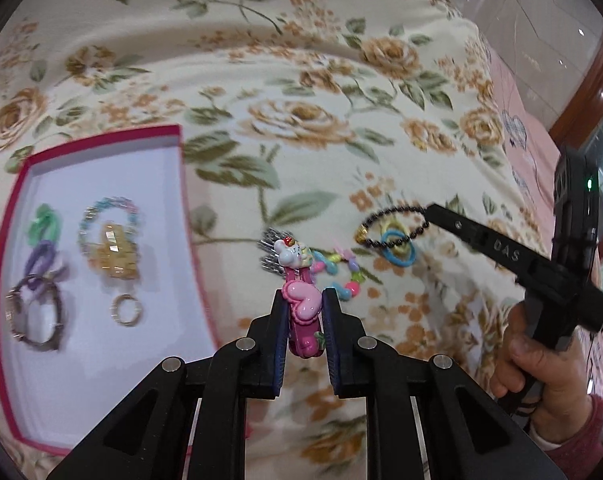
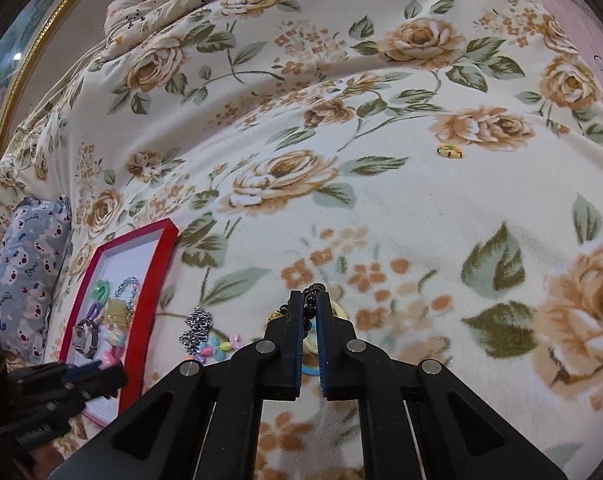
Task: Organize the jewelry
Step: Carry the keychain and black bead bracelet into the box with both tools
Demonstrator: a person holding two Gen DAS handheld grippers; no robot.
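Counting from left wrist view first: red tray (image 1: 183,184) on the floral bedspread (image 1: 301,80) already holds roughly six pieces — green hair tie (image 1: 43,224), purple hair tie (image 1: 41,260), pastel bead bracelet (image 1: 107,216), amber hair claw clip (image 1: 115,256), small ring (image 1: 126,310), dark wristwatch (image 1: 33,312). Left claw (image 1: 303,312) pinching pink heart hair clip (image 1: 301,312), lifted just right of the tray, not yet dropped in. Out on the bedspread: silver chain (image 1: 271,252), colourful bead bracelet (image 1: 339,272), black bead bracelet (image 1: 393,224), one yellow and one blue hair ring (image 1: 399,254) overlapping it. Right claw (image 1: 429,212) closed on the black beads at their far edge.

Right wrist view: right claw (image 2: 310,308) pressed together on black bead bracelet (image 2: 311,300), yellow ring just beside the fingers. Silver chain (image 2: 197,330) and colourful beads (image 2: 217,348) near the tray (image 2: 153,280). One more small multicolour ring (image 2: 450,150) lying well apart, upper right.

Judging roughly half done: six in, two in grasp, about five loose.
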